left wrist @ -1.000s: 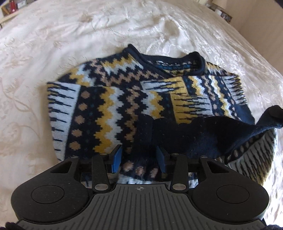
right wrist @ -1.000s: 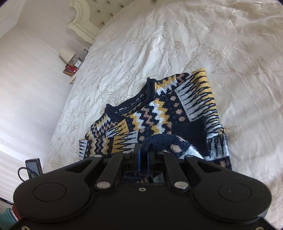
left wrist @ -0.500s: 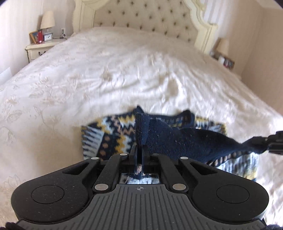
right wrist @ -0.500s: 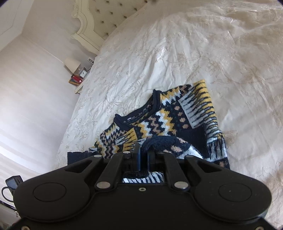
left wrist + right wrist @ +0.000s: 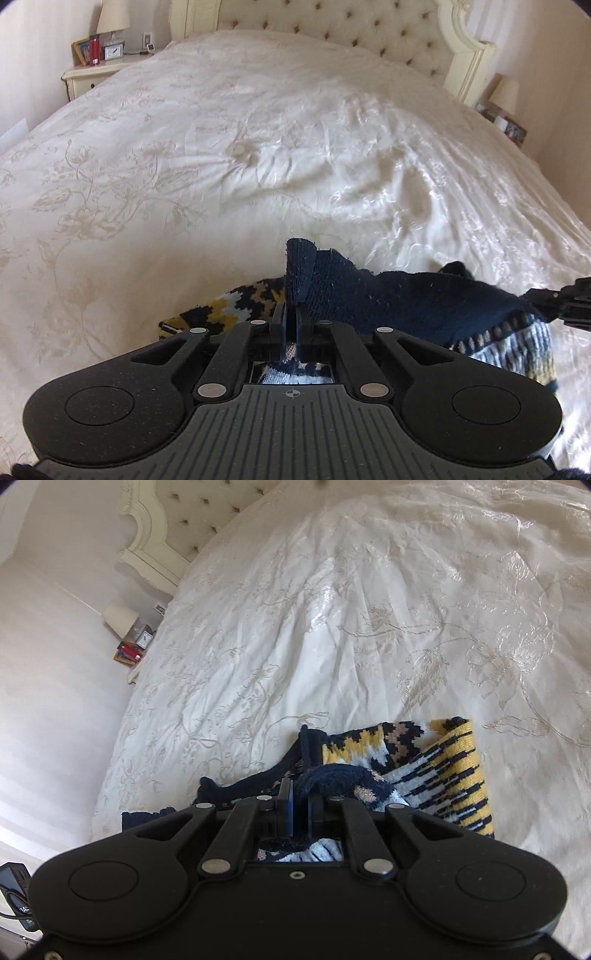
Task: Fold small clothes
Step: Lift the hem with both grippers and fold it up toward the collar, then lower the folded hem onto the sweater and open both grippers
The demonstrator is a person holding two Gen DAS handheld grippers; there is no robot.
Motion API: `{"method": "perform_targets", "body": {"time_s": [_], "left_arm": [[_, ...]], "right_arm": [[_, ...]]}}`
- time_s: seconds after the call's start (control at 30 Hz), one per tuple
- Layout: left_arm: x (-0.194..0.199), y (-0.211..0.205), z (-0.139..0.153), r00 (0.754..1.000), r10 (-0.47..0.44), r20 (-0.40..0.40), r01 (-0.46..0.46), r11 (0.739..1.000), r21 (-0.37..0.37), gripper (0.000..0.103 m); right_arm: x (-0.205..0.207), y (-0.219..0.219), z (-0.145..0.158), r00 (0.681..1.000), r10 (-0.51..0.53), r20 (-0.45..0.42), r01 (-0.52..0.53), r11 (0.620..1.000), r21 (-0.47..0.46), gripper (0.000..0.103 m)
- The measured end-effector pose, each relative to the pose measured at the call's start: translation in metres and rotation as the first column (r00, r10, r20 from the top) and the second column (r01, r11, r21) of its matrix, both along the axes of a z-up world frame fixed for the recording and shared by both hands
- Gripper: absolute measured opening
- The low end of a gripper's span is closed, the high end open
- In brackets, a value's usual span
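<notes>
**One sweater, lifted by two grippers**

There is one sweater, navy with yellow and white patterns, on one cream bed. Two grippers hold it. The left gripper has its fingers closed tight on a navy edge that stands up just ahead of them. The right gripper has its fingers pinched on another navy fold, with the patterned body spread to their right. No containers show. A second ago the left fingers were apart above the flat sweater; now they are clamped, the edge is raised and the headboard is in view.
</notes>
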State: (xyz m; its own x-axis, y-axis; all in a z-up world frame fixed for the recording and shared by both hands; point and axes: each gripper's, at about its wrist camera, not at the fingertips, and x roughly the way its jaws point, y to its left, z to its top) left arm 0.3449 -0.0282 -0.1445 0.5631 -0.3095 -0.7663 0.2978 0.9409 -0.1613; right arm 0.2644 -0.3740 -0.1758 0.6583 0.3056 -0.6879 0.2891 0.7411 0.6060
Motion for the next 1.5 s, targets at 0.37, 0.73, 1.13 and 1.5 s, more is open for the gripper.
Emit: {"method": "perform_targets", "body": {"time_s": [0.37, 0.73, 1.13, 1.5], "left_arm": [[0.033, 0.013, -0.036, 0.984, 0.111, -0.141, -0.113, 0.994, -0.004, 0.009], [0.027, 0.047, 0.010, 0.968, 0.221, -0.119, -0.231, 0.970, -0.077, 0.029], [-0.051, 0.045, 0.020, 0.968, 0.100, -0.231, -0.122, 0.989, -0.083, 0.035], [-0.110, 0.014, -0.018, 0.964, -0.015, -0.267, 0.030, 0.998, 0.054, 0.035]], "right_arm": [[0.025, -0.013, -0.041, 0.992, -0.071, -0.102, 0.077, 0.995, 0.058, 0.022], [-0.008, -0.030, -0.013, 0.986, -0.164, 0.017, 0.162, 0.981, 0.103, 0.064], [-0.058, -0.001, 0.005, 0.998, -0.004, -0.060, -0.001, 0.996, -0.091, 0.075], [-0.102, 0.059, -0.002, 0.972, 0.172, -0.159, -0.211, 0.936, -0.281, 0.082]]}}
